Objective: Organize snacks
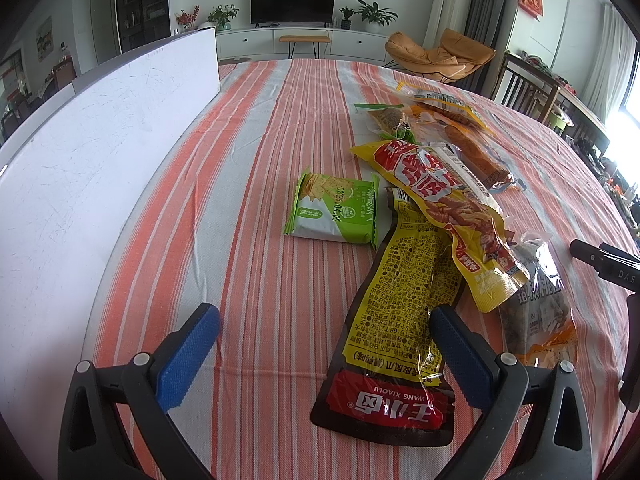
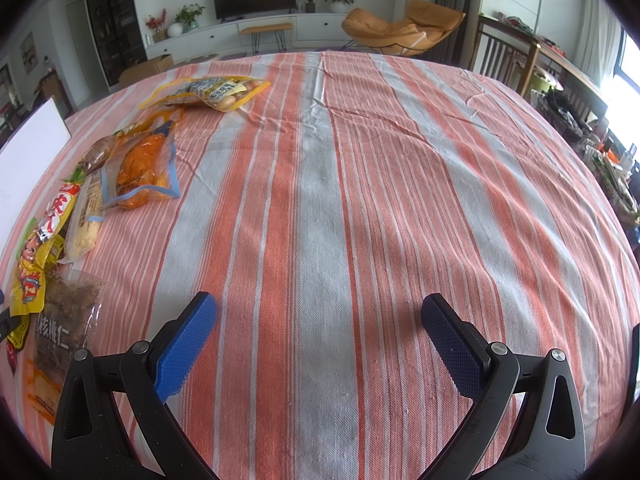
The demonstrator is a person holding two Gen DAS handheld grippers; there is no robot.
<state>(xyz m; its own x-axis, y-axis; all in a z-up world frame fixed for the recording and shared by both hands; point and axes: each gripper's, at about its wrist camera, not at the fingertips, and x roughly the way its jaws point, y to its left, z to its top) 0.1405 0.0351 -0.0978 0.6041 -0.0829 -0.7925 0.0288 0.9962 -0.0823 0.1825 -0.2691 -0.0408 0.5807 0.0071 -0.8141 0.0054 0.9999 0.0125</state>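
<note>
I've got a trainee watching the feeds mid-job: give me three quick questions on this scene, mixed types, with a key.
1. True or false: the left tool is shut on the green cracker pack.
2. Multiple choice: the yellow pouch nearest the left tool lies A) text side up, partly under the red-and-yellow pouch; B) standing upright; C) inside the white box.
3. Fill in: between the right tool's fingers lies only bare striped ______.

Key: 1 false, it is open and holds nothing; 2 A; 3 cloth.
</note>
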